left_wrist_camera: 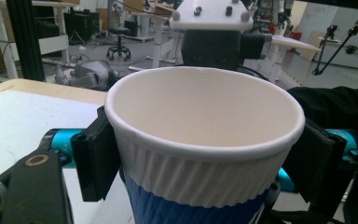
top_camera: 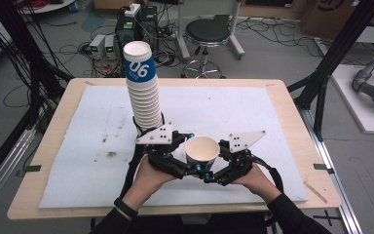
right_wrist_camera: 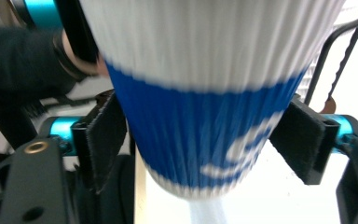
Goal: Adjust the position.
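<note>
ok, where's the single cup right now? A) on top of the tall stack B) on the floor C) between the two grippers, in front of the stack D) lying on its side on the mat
C: in the high view the single cup sits upright between the left gripper and the right gripper, in front of the tall stack.

Ribbed white-and-blue cup [left_wrist_camera: 205,154]
</note>
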Demonstrator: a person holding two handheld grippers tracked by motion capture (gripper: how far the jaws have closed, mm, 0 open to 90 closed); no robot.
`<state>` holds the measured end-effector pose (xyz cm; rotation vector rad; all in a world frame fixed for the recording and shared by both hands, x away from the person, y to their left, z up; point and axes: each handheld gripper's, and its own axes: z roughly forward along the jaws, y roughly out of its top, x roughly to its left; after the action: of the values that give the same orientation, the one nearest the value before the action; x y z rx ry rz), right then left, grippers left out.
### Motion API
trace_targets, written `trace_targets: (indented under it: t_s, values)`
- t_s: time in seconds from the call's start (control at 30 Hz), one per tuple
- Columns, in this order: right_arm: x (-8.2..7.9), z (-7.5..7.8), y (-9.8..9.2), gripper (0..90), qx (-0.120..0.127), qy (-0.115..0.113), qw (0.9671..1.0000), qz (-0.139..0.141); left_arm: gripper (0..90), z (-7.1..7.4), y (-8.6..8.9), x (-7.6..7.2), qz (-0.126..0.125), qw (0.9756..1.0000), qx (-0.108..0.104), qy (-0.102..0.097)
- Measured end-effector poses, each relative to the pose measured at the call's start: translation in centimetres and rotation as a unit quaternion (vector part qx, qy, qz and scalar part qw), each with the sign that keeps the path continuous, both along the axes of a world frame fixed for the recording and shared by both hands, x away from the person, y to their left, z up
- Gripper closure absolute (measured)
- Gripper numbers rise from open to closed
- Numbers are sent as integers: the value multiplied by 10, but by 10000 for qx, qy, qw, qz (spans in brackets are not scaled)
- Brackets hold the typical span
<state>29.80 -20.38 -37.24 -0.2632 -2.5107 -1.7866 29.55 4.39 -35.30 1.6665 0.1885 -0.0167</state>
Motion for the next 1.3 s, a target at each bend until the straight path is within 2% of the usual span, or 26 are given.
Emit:
trace_targets:
  t_s: [0.07,0.27,0.43,0.67,0.83,1.0,1.17,1.3]
  values:
    - [0,1,-1,219,104,58,9999,-33,220,-1,-1,0,-18,10000,-34,-35]
    - [1,1,0,251,199,216,9996,7,223,-2,-2,-1,32,9999,-127,-29]
    - [1,1,-1,263,218,195,9996,-6,230,-3,-1,-1,27,9999,-155,-20]
    - [2,2,-2,261,163,152,9998,-2,158,-2,2,-1,-16,9998,-185,-5]
    - [4,5,-8,261,182,133,9997,-83,144,1,10,0,52,9996,-281,-52]
    - [7,9,-16,261,255,127,9994,-180,143,2,18,0,155,9994,-292,-65]
    - [8,13,-21,261,395,89,9989,-254,141,-2,19,2,176,9996,-190,-57]
    - [9,14,-23,262,464,119,9983,-330,141,-8,13,2,188,9998,34,-19]
